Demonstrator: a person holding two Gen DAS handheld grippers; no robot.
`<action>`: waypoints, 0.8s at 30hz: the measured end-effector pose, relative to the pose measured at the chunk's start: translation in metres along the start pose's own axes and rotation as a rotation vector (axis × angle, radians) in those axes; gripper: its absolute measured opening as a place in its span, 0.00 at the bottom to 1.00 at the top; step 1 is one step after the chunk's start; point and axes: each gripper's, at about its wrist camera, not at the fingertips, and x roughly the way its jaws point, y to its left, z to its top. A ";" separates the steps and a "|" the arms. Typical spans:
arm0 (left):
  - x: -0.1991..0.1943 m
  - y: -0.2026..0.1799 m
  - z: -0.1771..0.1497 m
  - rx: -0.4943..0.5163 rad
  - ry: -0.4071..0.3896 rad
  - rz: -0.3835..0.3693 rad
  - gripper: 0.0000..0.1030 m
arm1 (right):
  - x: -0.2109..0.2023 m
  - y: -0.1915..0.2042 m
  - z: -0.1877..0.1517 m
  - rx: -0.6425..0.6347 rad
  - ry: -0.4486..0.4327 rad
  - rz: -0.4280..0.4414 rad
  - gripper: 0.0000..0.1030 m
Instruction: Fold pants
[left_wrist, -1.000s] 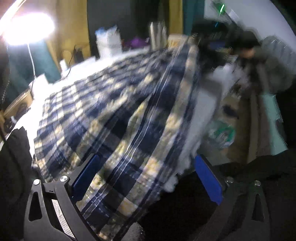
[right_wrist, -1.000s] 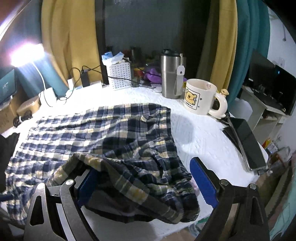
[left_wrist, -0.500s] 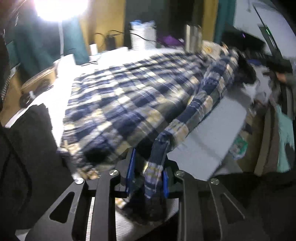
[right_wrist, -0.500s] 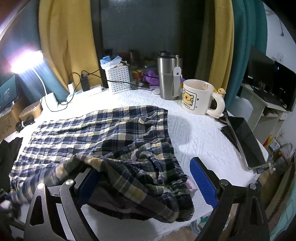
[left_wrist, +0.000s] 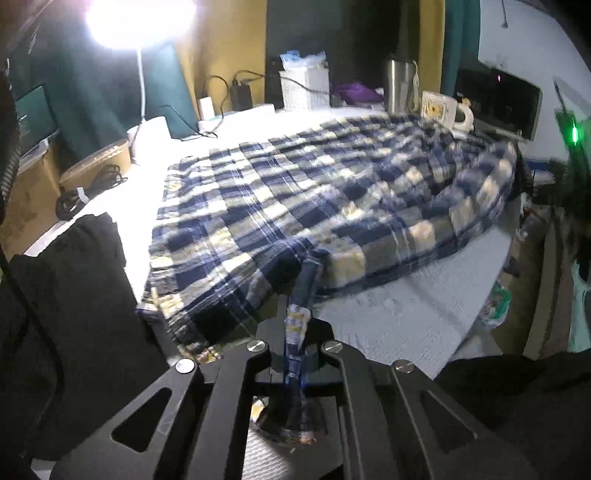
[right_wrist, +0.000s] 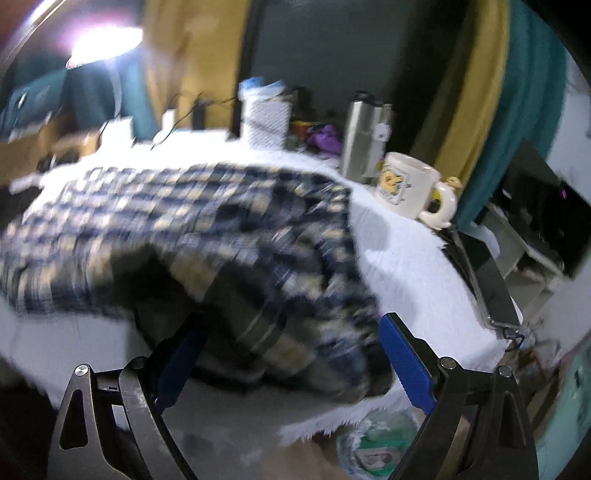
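Two tongs are mine here, one in each hand, both angled down toward the white-covered surface (left_wrist: 399, 314). My left tongs (left_wrist: 295, 354) are clamped tight on a narrow pinch of the plaid pants (left_wrist: 295, 206), right at the near edge of the fabric, so a twisted strip of blue and yellow cloth runs up between the pads. From that pinch the pants spread away across the surface, lying mostly flat toward the far side. My right tongs (right_wrist: 291, 354) stand wide apart, their blue pads (right_wrist: 404, 360) on either side of a bunched, raised heap of the same pants at the front edge of the surface; the view is blurred, and I cannot tell whether the left pad touches the cloth. Behind the pants, well apart from them, stand a steel tumbler (right_wrist: 364, 138) and a white mug (right_wrist: 410, 188). A bright lamp (left_wrist: 138, 22) glares at the upper left.
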 end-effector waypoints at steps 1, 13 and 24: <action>-0.005 0.002 0.002 -0.006 -0.015 -0.002 0.02 | 0.001 0.006 -0.005 -0.029 0.002 -0.004 0.92; -0.059 0.008 0.027 -0.015 -0.146 -0.008 0.02 | -0.015 -0.005 -0.021 0.005 -0.025 -0.002 0.11; -0.118 -0.011 0.055 0.047 -0.290 -0.047 0.02 | -0.078 -0.038 -0.009 0.148 -0.151 -0.026 0.06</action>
